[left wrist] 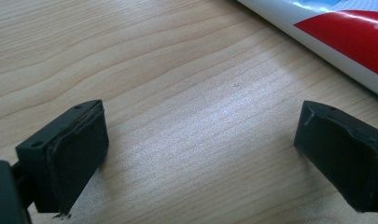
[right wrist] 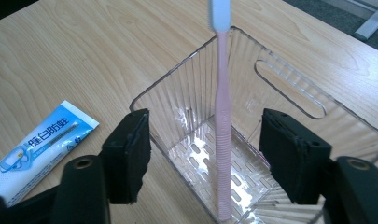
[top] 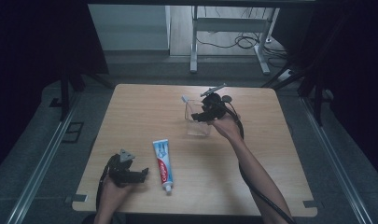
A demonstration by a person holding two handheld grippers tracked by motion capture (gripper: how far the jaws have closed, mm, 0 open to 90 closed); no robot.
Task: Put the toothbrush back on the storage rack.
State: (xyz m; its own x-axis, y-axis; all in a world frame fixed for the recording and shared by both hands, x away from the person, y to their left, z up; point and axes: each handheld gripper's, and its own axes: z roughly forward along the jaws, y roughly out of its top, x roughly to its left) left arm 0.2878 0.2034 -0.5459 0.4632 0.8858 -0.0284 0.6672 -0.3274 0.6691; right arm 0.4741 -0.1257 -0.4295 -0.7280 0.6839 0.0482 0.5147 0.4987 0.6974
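Right gripper (right wrist: 203,154) is hovering jaws apart over the clear bin (right wrist: 289,88) where the pink toothbrush (right wrist: 223,135) is leaning, risking tipping it out, while left gripper (left wrist: 198,154) is idling jaws apart beside toothpaste tube (left wrist: 345,37).

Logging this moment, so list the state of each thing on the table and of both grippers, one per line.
toothbrush: standing in the bin, leaning on its far rim, head up.
clear plastic bin: upright on the table.
toothpaste tube: lying flat, cap toward the person.
left gripper: open, low over bare wood beside the tube.
right gripper: open, jaws either side of the toothbrush.
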